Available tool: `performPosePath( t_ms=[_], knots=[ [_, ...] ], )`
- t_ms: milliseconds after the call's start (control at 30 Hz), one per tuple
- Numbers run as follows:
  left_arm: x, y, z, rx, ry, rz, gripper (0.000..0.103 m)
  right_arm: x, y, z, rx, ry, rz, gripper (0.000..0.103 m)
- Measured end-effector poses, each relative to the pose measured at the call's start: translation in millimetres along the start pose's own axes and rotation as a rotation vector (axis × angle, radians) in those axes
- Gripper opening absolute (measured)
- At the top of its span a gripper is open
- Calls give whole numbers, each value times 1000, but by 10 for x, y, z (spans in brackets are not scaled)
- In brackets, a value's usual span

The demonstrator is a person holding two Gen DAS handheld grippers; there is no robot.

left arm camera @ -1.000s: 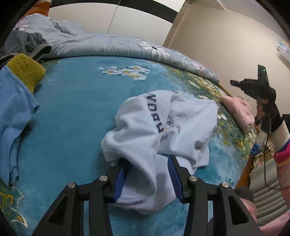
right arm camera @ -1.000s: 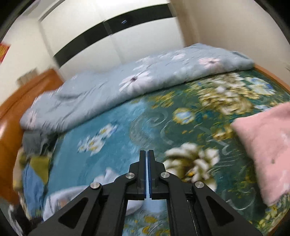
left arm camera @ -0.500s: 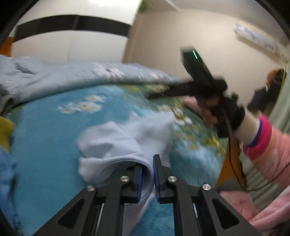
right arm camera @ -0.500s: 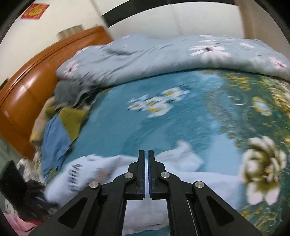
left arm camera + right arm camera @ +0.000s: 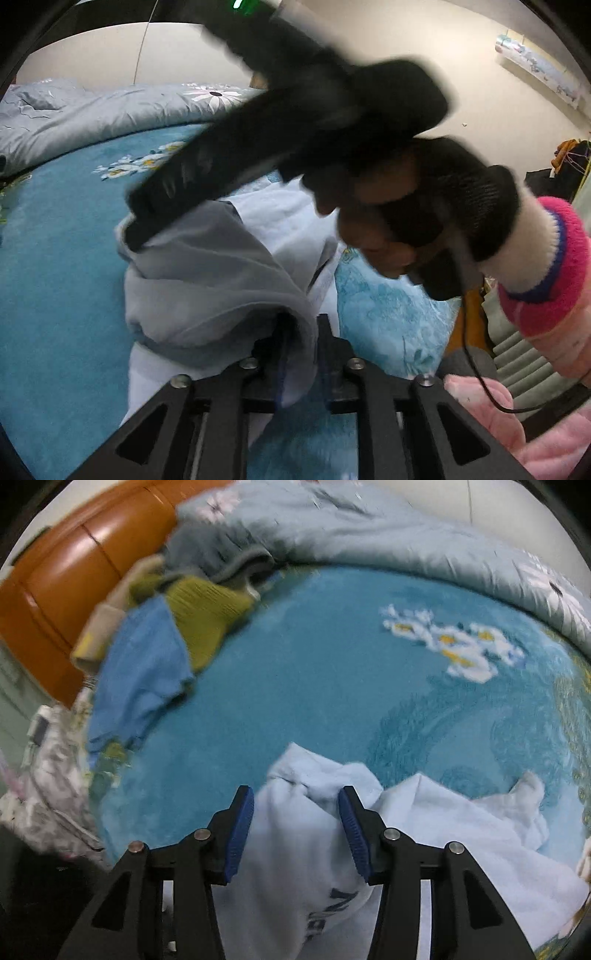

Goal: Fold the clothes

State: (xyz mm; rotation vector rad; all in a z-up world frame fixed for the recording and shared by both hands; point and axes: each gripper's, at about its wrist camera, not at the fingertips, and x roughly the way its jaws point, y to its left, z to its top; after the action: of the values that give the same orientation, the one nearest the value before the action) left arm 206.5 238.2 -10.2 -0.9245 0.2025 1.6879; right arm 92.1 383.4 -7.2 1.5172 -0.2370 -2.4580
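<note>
A crumpled white sweatshirt (image 5: pixel 221 266) with dark lettering lies on the blue floral bedspread (image 5: pixel 55 240). My left gripper (image 5: pixel 301 354) is shut on a fold of the sweatshirt at its near edge. My right gripper (image 5: pixel 295 827) is open, its blue pads (image 5: pixel 240 830) on either side of a raised fold of the sweatshirt (image 5: pixel 306 834). In the left wrist view the right gripper (image 5: pixel 155 218) appears as a blurred black shape reaching onto the shirt's top, held by a gloved hand (image 5: pixel 424 221).
A pile of clothes, blue (image 5: pixel 144 664), olive (image 5: pixel 207 613) and grey, lies at the bed's far left by the orange headboard (image 5: pixel 48 590). A grey floral duvet (image 5: pixel 388 535) runs along the back. Pink fabric (image 5: pixel 498 424) is at the right.
My right gripper swung down onto the sweatshirt and opened around a fold. My left gripper closed on the shirt's edge a second ago and still holds it.
</note>
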Motion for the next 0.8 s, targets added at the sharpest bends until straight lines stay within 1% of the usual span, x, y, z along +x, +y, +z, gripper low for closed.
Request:
performPosePath(
  t_ms=[33, 67, 133, 267, 367, 433, 500, 567, 667, 800],
  knots=[
    [-65, 9, -39, 3, -4, 5, 38, 32, -32, -13, 25, 8, 6, 7],
    [-127, 19, -77, 4, -9, 14, 46, 50, -69, -28, 52, 11, 15, 6],
    [-243, 55, -148, -5, -27, 37, 50, -86, -201, -78, 121, -37, 53, 6],
    [-422, 158, -218, -48, -70, 75, 51, -634, -516, -157, 246, -195, 89, 6],
    [-433, 203, -161, -62, -87, 101, 51, -1117, -636, -227, 282, -320, 77, 6],
    [-411, 224, -95, -61, -101, 103, 51, -1457, -687, -309, 293, -400, 71, 6],
    [-383, 242, -22, -58, -117, 100, 52, -1723, -713, -392, 297, -452, 62, 6],
    [-354, 260, 51, -54, -132, 97, 54, -1904, -753, -467, 314, -483, 53, 6],
    [-295, 267, 163, -31, -144, 89, 57, -2034, -761, -579, 328, -506, 37, 6],
    [-186, 233, 309, 22, -123, 27, 61, -2153, -822, -708, 345, -521, 37, 6]
  ],
)
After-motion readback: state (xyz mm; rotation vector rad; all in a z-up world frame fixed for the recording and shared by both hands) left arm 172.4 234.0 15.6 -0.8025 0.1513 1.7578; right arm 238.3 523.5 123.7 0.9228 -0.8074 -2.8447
